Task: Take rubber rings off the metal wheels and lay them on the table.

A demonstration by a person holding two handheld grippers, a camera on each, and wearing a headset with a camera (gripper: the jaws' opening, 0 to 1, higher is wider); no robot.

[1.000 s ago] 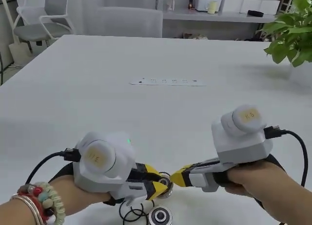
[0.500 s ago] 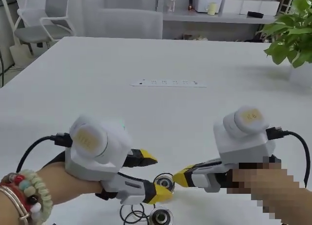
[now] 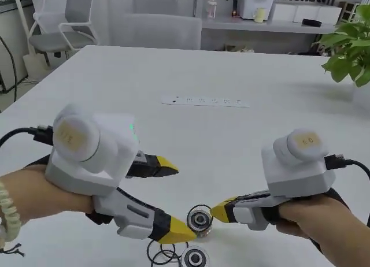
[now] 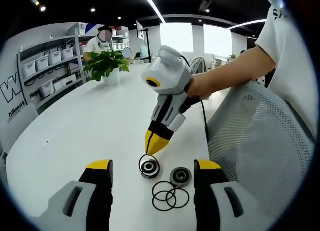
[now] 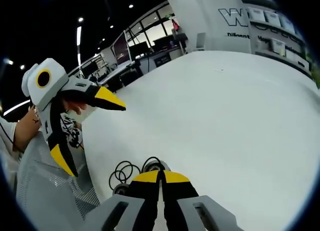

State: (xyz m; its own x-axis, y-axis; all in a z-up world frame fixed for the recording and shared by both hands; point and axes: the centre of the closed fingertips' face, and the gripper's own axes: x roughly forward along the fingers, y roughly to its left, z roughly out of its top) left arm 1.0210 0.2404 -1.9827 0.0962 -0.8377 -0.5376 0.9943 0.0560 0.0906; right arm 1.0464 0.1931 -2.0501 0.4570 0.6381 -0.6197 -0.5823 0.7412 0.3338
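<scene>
**Right claw shut at the wheel, left claw wide open**

I see my left gripper (image 3: pixel 173 199) held above the worktop (image 3: pixel 231 134) near its near edge, jaws spread wide with nothing between them. One yellow tip sits high and the other low, just beside the loose rings (image 3: pixel 162 252).

My right gripper (image 3: pixel 217 210) comes in from the right with its jaws pressed fully together. The closed tip touches a metal wheel (image 3: pixel 199 219) that stands by the near edge. A thin black rubber ring (image 3: pixel 199 207) arcs over the top of that wheel, right at the tip. I cannot tell whether the ring is pinched between the jaws or only touched.

In the left gripper view the wheel stands between my own open jaws, with the right gripper's tip just above it. A second wheel (image 4: pixel 180 176) sits just beside it, and the loose rings lie overlapping in front of both.

Farther out, a white power strip (image 3: pixel 205 101) lies mid-worktop, and a green plant (image 3: pixel 350 53) stands at the far right edge.
</scene>
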